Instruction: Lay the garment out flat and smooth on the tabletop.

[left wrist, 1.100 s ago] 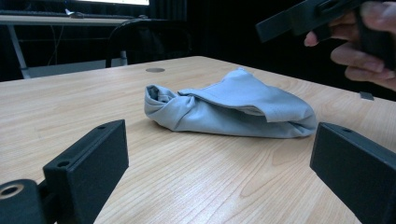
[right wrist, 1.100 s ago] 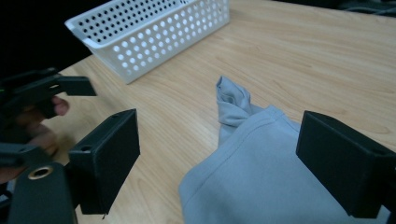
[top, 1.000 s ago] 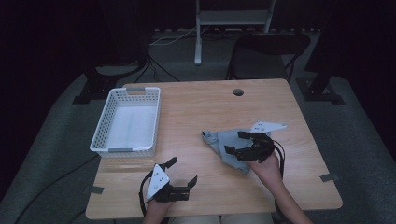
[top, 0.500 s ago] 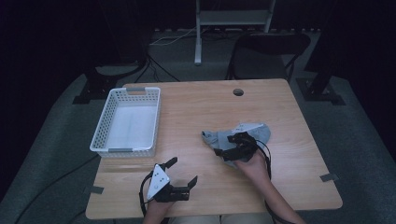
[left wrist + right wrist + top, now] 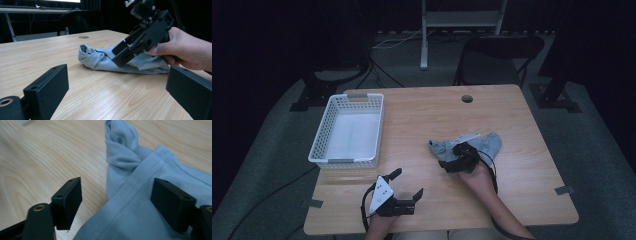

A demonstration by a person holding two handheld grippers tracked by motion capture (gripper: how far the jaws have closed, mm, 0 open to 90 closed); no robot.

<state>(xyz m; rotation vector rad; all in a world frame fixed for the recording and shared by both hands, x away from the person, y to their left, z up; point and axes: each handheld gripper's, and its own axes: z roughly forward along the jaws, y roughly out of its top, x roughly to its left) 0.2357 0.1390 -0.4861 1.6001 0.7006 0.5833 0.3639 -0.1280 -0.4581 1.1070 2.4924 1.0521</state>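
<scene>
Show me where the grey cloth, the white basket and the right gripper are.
grey cloth [image 5: 490, 144]: high view, on its bare right part.
white basket [image 5: 345, 161]: high view, on its near rim.
right gripper [image 5: 116, 201]: right gripper view, midway between its open jaws, above the cloth's hem.

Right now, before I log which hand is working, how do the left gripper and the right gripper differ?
The left gripper sits near the table's front edge, apart from the grey cloth; the right gripper is over the cloth. The left gripper's jaws frame bare wood; the right gripper's jaws straddle the cloth's stitched hem. Both are open, each held by a hand.
</scene>
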